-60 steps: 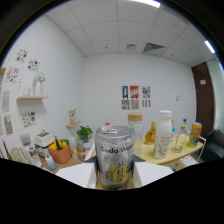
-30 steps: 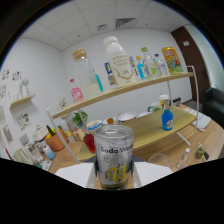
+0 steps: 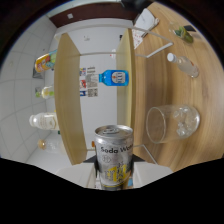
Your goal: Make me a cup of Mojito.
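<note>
Fingers (image 3: pixel 114 172) clamped on one soda can (image 3: pixel 114 156), one ice-filled glass (image 3: pixel 172 122) beyond, one blue bottle (image 3: pixel 114 77) shelved

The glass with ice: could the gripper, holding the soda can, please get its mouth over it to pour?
Probably yes: the gripper holds the soda can tipped beside the glass, whose open mouth faces it with nothing between.

You see a blue bottle (image 3: pixel 114 77) between two wooden shelves (image 3: pixel 66 95), and pictures (image 3: pixel 88 82) on the white wall (image 3: pixel 20 95).
</note>
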A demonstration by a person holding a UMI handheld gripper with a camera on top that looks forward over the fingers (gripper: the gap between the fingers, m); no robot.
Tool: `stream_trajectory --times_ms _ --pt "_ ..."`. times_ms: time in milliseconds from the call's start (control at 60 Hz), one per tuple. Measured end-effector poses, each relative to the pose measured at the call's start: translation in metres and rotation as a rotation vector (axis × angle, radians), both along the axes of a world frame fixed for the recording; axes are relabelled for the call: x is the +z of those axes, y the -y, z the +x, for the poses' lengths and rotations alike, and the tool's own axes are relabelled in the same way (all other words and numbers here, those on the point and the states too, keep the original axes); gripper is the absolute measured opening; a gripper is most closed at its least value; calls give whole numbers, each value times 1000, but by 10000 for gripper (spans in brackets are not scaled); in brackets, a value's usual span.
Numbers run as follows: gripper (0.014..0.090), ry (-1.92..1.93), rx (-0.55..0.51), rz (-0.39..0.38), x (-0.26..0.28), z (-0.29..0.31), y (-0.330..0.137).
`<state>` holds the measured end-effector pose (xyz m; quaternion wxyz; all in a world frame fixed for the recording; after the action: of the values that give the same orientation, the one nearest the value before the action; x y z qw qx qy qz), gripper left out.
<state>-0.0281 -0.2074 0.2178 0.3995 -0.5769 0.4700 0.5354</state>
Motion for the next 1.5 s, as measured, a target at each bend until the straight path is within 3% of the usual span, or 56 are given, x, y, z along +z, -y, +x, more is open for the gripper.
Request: stream_trajectory --times_ms 333,550,733,1067,1217,1500 --pt "505 -580 -100 11 16 29 -8" --pt "506 -648 -137 9 11 25 -12" --pt "506 -330 -134 28 26 25 -7" --pt "509 1030 -89 151 63 2 -2" --pt "507 1322 -26 202 34 -22 -10" --pt "508 1503 154 164 -69 -46 -21"
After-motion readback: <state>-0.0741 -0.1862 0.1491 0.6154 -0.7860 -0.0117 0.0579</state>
